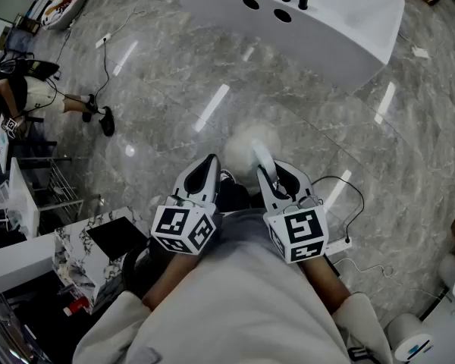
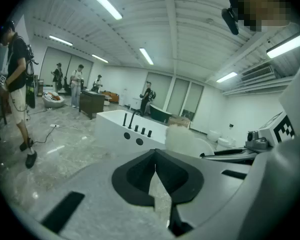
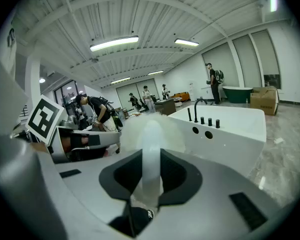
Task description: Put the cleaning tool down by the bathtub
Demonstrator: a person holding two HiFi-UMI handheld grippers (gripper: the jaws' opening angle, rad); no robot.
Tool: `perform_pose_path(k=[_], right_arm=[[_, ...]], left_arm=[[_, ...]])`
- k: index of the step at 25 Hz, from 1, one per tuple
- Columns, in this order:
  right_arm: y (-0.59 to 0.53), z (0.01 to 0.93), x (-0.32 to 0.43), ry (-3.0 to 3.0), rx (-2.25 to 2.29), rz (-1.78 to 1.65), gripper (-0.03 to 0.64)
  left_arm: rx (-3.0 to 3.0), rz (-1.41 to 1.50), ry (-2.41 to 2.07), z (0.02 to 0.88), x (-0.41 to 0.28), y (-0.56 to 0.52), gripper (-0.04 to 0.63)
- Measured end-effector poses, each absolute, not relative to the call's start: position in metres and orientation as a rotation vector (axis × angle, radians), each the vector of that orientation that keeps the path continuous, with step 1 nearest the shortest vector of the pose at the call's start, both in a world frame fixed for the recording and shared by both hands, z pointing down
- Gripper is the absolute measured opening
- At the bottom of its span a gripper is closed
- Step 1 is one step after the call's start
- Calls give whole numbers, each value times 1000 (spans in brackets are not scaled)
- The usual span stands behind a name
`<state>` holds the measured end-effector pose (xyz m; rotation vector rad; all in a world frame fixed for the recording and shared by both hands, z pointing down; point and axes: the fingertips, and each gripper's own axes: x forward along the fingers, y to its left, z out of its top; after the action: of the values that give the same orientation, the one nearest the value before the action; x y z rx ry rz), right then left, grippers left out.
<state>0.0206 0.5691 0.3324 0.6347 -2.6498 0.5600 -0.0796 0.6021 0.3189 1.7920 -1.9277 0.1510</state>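
Right claw (image 3: 151,160) pinches the cleaning tool (image 3: 151,131) by its handle, above the floor (image 1: 174,89). Left claw (image 2: 155,156) is pressed together, empty. Bathtub (image 3: 230,129) stands well ahead. I judge that letting go here drops the tool short.

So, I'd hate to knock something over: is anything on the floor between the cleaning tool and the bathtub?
Nothing visible. The right gripper holds the cleaning tool, and the marble floor between it and the bathtub shows only light reflections.
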Motion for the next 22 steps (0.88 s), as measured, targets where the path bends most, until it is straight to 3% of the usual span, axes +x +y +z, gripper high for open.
perform_pose_path(k=[22], right_arm=[[527, 346, 26, -2534, 841, 686, 77]], left_arm=[[1767, 149, -1848, 340, -98, 589, 5]])
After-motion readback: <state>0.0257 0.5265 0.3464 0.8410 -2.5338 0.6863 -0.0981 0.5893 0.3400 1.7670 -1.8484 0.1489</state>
